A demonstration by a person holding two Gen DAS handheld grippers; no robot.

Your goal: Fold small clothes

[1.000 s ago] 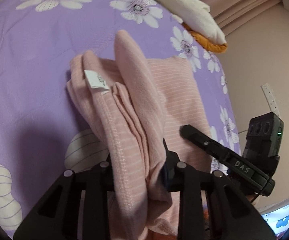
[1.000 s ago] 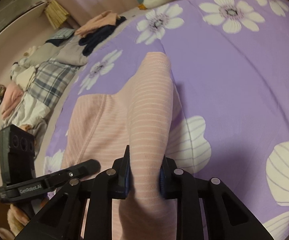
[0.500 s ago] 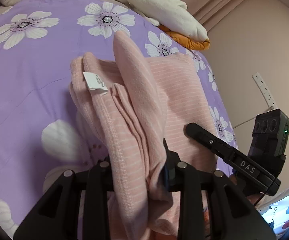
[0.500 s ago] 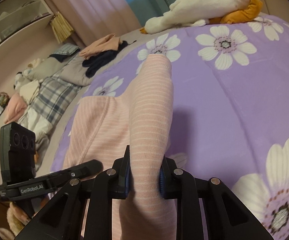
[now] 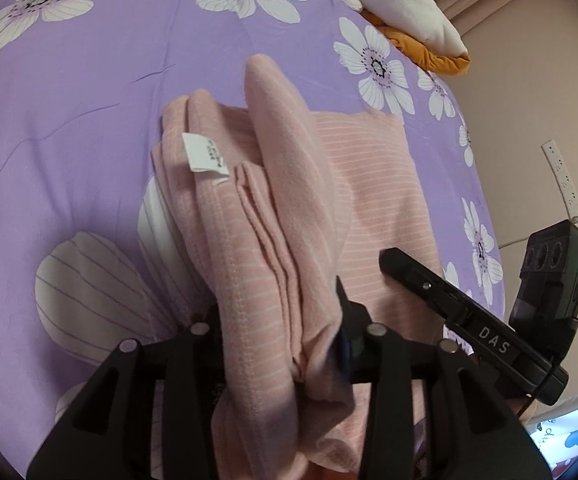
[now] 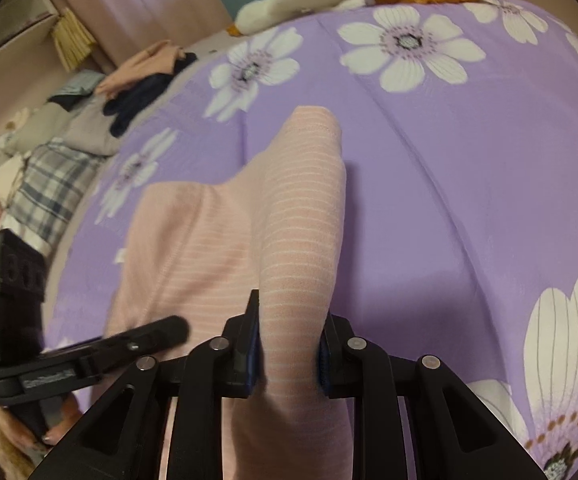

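A pink garment with thin white stripes [image 5: 369, 184] lies partly folded on the purple flowered bedspread [image 5: 89, 100], a white label [image 5: 205, 156] showing on its left layers. My left gripper [image 5: 277, 320] has a thick bunch of the garment's folded edge between its jaws. They are opening, and the right blue pad [image 5: 344, 346] shows bare beside the cloth. My right gripper [image 6: 291, 308] is shut on a raised fold of the same garment [image 6: 301, 220], which arches up from the bed. Each view shows the other gripper beside the cloth.
A cream and orange soft pile [image 5: 409, 8] sits at the far end of the bed. Heaped clothes and a plaid cloth [image 6: 49, 184] lie off the bed's left side in the right wrist view. The bed edge and a wall with a power strip [image 5: 561, 180] are close on the right.
Both grippers have carried the pink garment across the bedspread and a little lower. The left jaws stand wider apart than half a second ago. The right grip looks unchanged.
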